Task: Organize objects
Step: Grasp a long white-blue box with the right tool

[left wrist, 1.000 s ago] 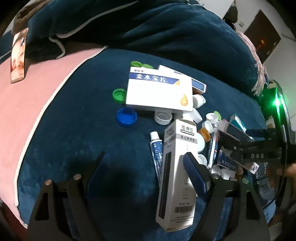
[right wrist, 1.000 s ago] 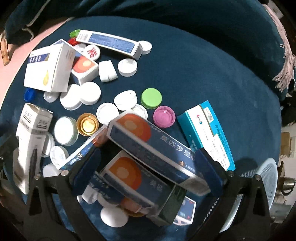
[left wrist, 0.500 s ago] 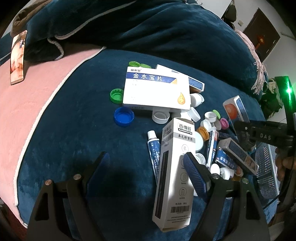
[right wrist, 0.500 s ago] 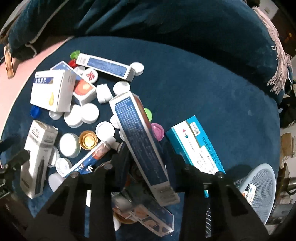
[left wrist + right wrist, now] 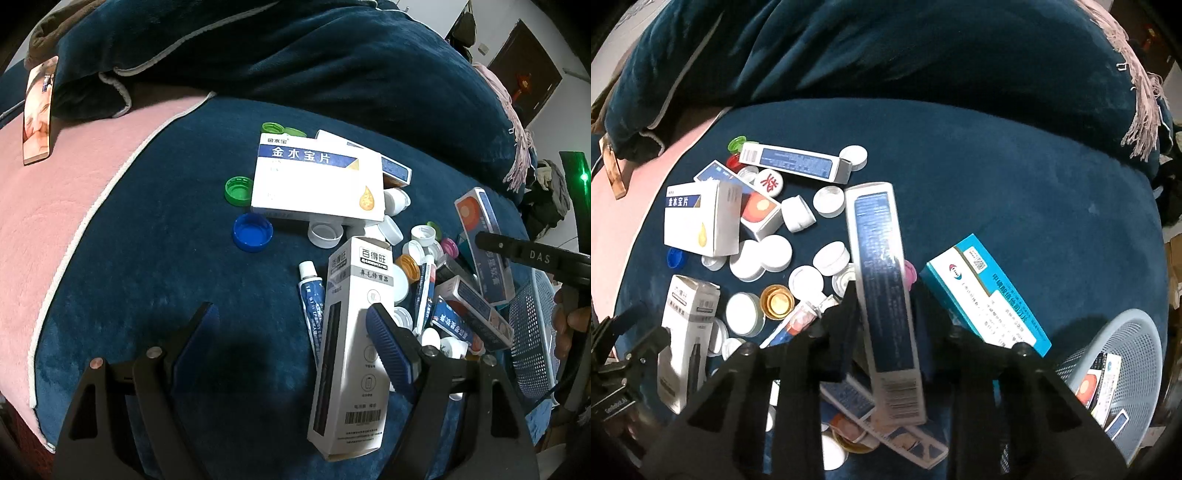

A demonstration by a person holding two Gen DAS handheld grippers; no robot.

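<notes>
The right hand-held gripper (image 5: 884, 314) has just closed on a long blue-and-white box (image 5: 882, 288), lifted above the pile; its lower end hides the boxes beneath. The left hand-held gripper (image 5: 288, 336) stands wide over bare blue bedding (image 5: 147, 258), beside a tall white carton (image 5: 351, 332). A mesh basket (image 5: 1123, 365), cut off at the frame edge, sits near a teal box (image 5: 982, 291).
</notes>
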